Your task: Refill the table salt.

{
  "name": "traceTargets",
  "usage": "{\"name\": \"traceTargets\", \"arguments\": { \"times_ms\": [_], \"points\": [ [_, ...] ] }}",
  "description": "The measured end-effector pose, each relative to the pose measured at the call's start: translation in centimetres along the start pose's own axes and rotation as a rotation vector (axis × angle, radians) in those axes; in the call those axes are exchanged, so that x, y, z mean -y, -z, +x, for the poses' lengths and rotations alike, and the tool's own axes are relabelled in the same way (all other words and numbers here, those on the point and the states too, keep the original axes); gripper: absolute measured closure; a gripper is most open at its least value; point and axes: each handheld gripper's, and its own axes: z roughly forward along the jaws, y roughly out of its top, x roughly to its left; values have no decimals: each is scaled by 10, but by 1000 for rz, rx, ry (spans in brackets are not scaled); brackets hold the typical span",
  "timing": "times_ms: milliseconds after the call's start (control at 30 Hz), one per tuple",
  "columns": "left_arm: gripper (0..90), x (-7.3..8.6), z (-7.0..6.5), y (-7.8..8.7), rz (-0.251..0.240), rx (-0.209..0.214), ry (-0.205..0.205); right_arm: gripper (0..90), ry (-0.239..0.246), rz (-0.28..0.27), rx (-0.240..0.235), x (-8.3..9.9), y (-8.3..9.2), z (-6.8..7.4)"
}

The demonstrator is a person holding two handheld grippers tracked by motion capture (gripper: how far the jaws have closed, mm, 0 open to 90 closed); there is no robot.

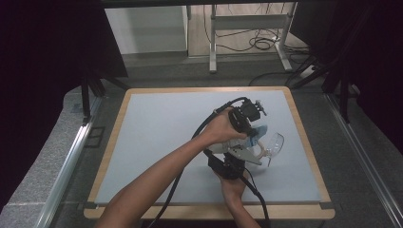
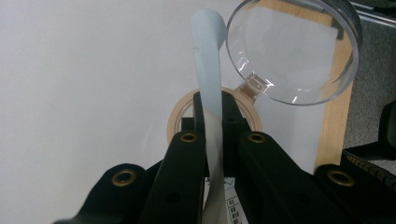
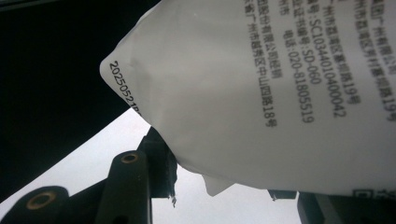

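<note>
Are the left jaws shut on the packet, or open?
Shut on it. In the left gripper view the left gripper has both black jaws pressed flat against the packet's thin sealed edge, with no gap.

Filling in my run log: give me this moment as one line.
left hand-held gripper: shut on white printed plastic packet's edge | right hand-held gripper: grips packet body | clear glass bowl: beside | table

A lab is suggested by black curtains, floor cables and a framed work table.
</note>
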Motion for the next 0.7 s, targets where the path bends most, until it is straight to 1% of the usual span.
{"name": "traceTargets", "arguments": {
  "times_ms": [133,333,567,700],
  "points": [
    [900,1,-1,1,3,-2,-6,539,5,-1,1,1,0,0],
    [900,0,-3,1,-9,-1,1,539,10,-2,2,0,1,0],
    [900,0,-4,2,-4,-5,-4,539,17,-4,4,0,2,0],
    [900,0,-5,2,-14,-4,-3,539,15,-4,4,0,3,0]
  ]
}}
